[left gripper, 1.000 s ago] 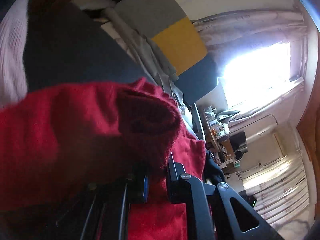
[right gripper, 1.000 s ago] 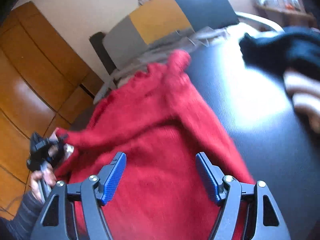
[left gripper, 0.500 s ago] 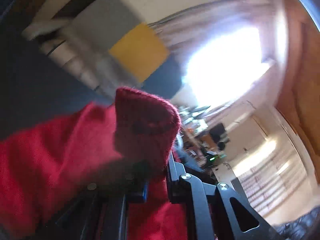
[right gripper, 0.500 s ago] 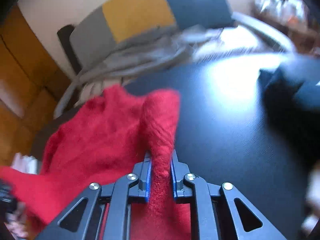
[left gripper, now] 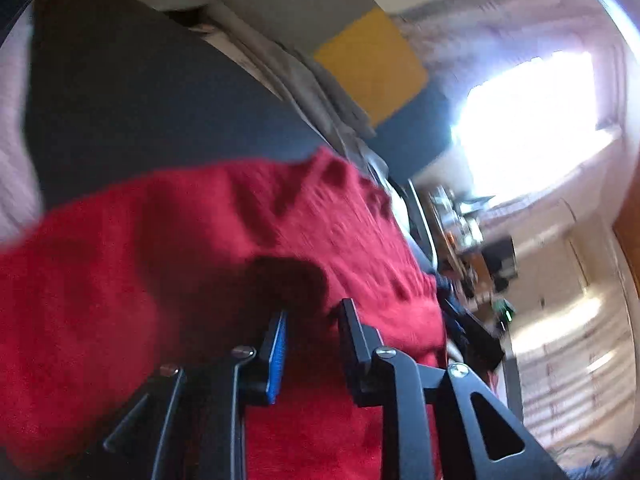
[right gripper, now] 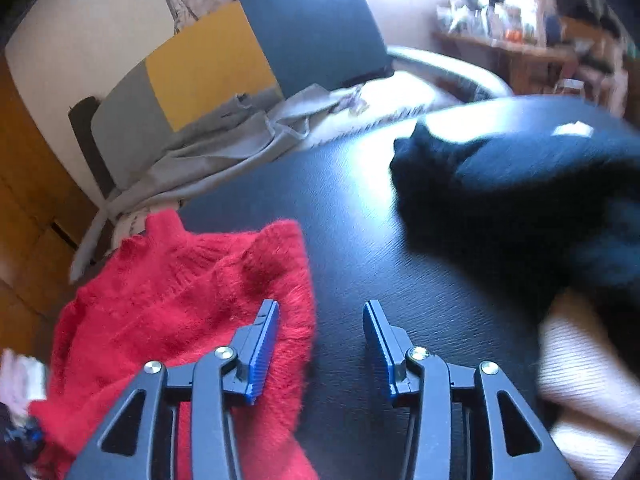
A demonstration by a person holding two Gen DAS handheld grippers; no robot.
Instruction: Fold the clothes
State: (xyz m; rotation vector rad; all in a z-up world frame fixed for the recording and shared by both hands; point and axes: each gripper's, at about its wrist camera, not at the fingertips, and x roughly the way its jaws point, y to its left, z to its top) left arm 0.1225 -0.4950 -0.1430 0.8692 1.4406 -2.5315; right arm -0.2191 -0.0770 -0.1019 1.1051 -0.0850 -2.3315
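Both grippers stand open: right gripper [right gripper: 320, 340] beside the red sweater [right gripper: 180, 312] at lower left on the black table [right gripper: 360, 248], left gripper [left gripper: 312, 344] over it. Likely between folds; next needs a fresh edge grasp.

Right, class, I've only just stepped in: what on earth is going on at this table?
A person with tongs in each hand is folding a fuzzy red sweater on a dark table. Both tongs are open now: the right tongs hang over the sweater's edge and bare table, gripping nothing, while the left tongs sit over red knit with their jaws apart. A dark navy garment and something pale and ribbed lie to the right, untouched.
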